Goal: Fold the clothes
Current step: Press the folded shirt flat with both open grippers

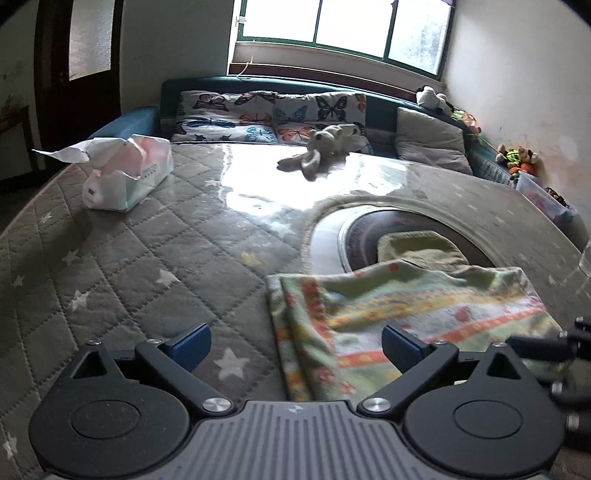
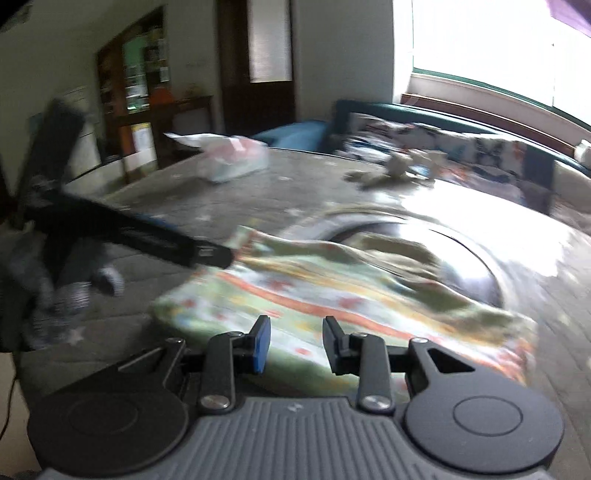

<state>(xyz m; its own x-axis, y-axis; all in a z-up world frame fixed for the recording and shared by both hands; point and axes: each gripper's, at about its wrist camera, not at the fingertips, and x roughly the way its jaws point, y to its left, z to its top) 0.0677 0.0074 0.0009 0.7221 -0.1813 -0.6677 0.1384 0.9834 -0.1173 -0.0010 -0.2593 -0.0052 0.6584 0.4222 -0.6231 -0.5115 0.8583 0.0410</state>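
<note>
Closest to the left wrist camera, the left gripper (image 1: 295, 345) has its blue-padded fingers (image 1: 190, 341) spread wide, with nothing between them; its right pad hovers over the near left part of the folded green cloth with orange and yellow patterned bands (image 1: 413, 314), though whether it touches the fabric cannot be told. That cloth lies at about 3 o'clock from the gripper, flat on the grey quilted table cover with white stars (image 1: 147, 258), its left edge showing several stacked layers.

From the right wrist view, which is blurred, the right gripper (image 2: 296, 345) holds its fingers partly open with a narrow gap, empty, poised over the near edge of the same cloth (image 2: 332, 295). At 10 o'clock there, the left gripper's dark body (image 2: 147, 240) reaches toward the cloth's far left corner.

Just beyond the cloth, a khaki-green fabric piece (image 1: 421, 247) sits over a dark round recess with a metal rim (image 1: 369, 229) set in the table. Farther off at 10 o'clock in the left view lies a soft white and pink tissue pack (image 1: 127, 173) with a tissue sticking out. At 12 o'clock a pale plush toy (image 1: 321, 147) rests near the table's far edge, and behind it butterfly-print cushions (image 1: 269, 114) lean on a teal sofa (image 1: 122, 123) under a green-framed window (image 1: 351, 26).
</note>
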